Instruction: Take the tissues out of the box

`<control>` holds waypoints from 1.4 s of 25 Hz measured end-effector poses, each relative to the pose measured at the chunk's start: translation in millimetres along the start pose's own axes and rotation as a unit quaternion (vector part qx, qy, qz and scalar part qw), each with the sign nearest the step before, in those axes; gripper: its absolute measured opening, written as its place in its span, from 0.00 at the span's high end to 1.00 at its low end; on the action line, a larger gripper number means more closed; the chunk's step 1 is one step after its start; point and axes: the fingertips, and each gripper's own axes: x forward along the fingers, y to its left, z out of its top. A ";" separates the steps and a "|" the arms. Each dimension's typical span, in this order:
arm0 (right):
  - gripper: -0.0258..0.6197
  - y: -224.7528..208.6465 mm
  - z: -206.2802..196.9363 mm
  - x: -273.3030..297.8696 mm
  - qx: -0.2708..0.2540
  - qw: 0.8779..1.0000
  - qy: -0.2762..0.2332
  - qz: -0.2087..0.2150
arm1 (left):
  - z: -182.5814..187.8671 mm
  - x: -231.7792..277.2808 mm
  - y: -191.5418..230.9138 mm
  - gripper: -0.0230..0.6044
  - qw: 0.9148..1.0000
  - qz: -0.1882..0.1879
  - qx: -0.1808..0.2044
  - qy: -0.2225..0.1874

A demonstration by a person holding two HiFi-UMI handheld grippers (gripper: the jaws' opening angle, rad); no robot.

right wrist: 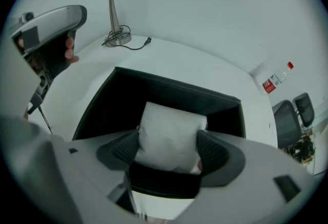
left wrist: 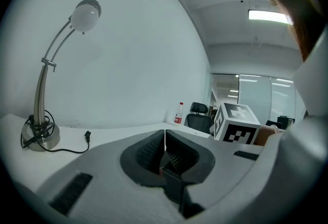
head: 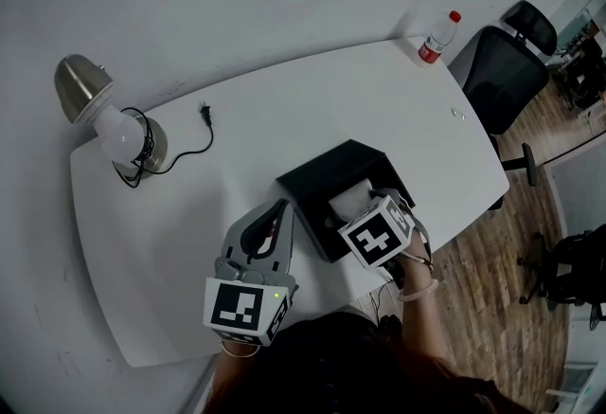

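Head view: the black tissue box (head: 322, 177) sits mid-desk (head: 331, 109). The right gripper (head: 365, 205) is dipped into it, and the left gripper (head: 280, 211) is just beside it at 8 o'clock.

Left gripper view: fingers pressed together, nothing between them.

Right gripper view: fingers clamped on a white tissue (right wrist: 169, 133), right over the box opening.

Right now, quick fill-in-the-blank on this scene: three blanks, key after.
The right gripper is shut on a white ____ over the black box.
The left gripper, jaws together, holds ____.
The clear bottle has a ____ cap.
Missing: tissue; nothing; red.
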 end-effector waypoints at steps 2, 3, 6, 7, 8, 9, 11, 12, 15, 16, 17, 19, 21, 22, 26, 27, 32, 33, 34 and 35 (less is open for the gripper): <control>0.42 1.3 0.0 0.9 -0.002 1.000 0.003 0.002 | 0.4 0.9 5.5 0.92 1.000 0.004 -0.001 -0.001; 0.42 2.5 -0.1 1.3 -0.003 1.000 0.004 0.003 | -0.1 1.8 7.5 0.92 1.000 0.005 -0.001 0.000; 0.43 2.1 -0.6 0.3 -0.006 1.000 0.004 0.006 | -1.8 5.4 9.5 0.92 1.000 0.001 -0.003 0.000; 0.45 1.6 -0.7 -0.3 -0.004 1.000 0.004 0.009 | -2.3 6.3 9.6 0.92 1.000 -0.001 -0.003 0.001; 0.46 1.0 -0.6 -0.9 -0.003 1.000 0.004 0.012 | -2.5 7.0 9.9 0.92 1.000 -0.002 -0.003 0.001; 0.48 0.3 -0.4 -1.4 -0.001 1.000 0.003 0.015 | -2.8 7.7 10.2 0.92 1.000 -0.002 -0.003 0.001; 0.49 -1.3 1.1 -2.4 0.000 1.000 -0.001 0.015 | -2.0 8.7 11.6 0.92 1.000 0.000 -0.001 0.000; 0.49 -2.0 2.0 -3.1 0.002 1.000 -0.004 0.013 | -0.9 8.5 12.4 0.92 1.000 0.001 -0.001 -0.001; 0.50 -4.0 1.6 -5.0 0.010 1.000 -0.013 0.007 | 1.3 6.3 14.9 0.92 1.000 0.006 0.000 -0.004; 0.50 -4.5 1.8 -6.2 0.014 1.000 -0.018 0.008 | 1.3 5.5 15.6 0.92 1.000 0.008 0.000 -0.004; 0.51 -4.1 2.4 -7.6 0.021 0.999 -0.024 0.011 | 1.1 4.6 16.1 0.92 1.000 0.010 0.000 -0.004; 0.51 -0.9 3.1 -10.5 0.039 0.998 -0.037 0.022 | 1.7 2.6 15.4 0.92 1.000 0.014 0.002 -0.004; 0.50 1.6 3.0 -12.8 0.050 0.997 -0.049 0.029 | 3.4 0.5 12.5 0.92 1.000 0.015 0.007 -0.005; 0.50 2.3 2.9 -13.8 0.052 0.997 -0.055 0.031 | 3.9 -0.5 10.6 0.92 1.000 0.015 0.009 -0.006; 0.50 4.8 4.9 -20.2 0.055 0.995 -0.077 0.034 | 6.2 -4.6 3.9 0.92 1.000 0.015 0.016 -0.009; 0.50 5.1 5.7 -22.5 0.057 0.994 -0.083 0.036 | 6.7 -5.6 2.3 0.92 1.000 0.015 0.018 -0.009; 0.50 3.0 9.2 -35.4 0.070 0.989 -0.124 0.038 | 8.6 -11.3 -8.2 0.92 1.000 0.014 0.024 -0.011; 0.50 2.6 9.9 -38.2 0.072 0.988 -0.133 0.037 | 8.9 -12.5 -10.4 0.92 1.000 0.013 0.026 -0.011; 0.50 2.5 10.4 -41.0 0.072 0.987 -0.140 0.036 | 9.1 -13.7 -12.7 0.92 0.999 0.012 0.027 -0.011; 0.50 2.5 10.7 -43.8 0.071 0.986 -0.148 0.034 | 9.1 -14.9 -15.2 0.92 0.999 0.011 0.028 -0.011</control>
